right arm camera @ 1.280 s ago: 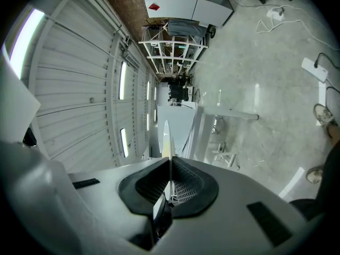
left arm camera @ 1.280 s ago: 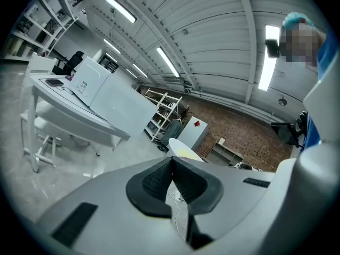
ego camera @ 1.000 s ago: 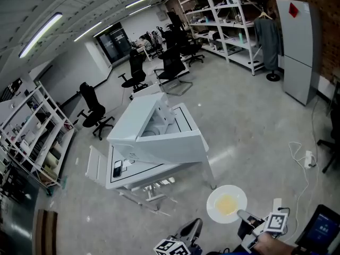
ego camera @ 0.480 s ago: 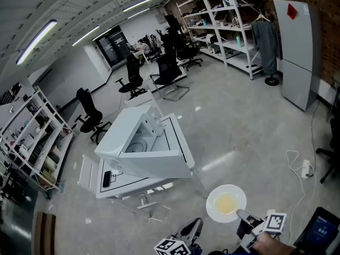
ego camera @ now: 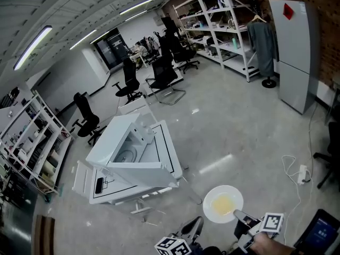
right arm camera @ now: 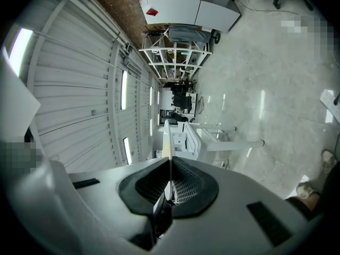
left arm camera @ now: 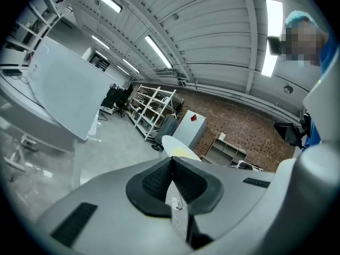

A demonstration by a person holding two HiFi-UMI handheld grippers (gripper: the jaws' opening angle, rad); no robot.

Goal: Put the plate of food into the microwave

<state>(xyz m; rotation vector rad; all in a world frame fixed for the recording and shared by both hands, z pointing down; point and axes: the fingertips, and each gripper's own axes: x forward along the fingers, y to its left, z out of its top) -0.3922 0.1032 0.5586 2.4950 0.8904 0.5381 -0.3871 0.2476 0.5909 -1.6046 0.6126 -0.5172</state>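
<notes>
A round white plate of yellow food [ego camera: 223, 203] is clamped by its rim in the right gripper [ego camera: 239, 215], low and right of centre in the head view. In the right gripper view it is seen only edge-on. The left gripper [ego camera: 192, 229], cut off at the bottom edge, is pressed together on nothing. The white microwave [ego camera: 130, 153] is set on the white tabletop [ego camera: 109, 187] at centre left, well apart.

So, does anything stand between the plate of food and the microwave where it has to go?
Nothing visible does. The plate, held at its rim by the right gripper, is separated from the microwave only by bare floor. The microwave's cavity looks open, with its turntable showing.
</notes>
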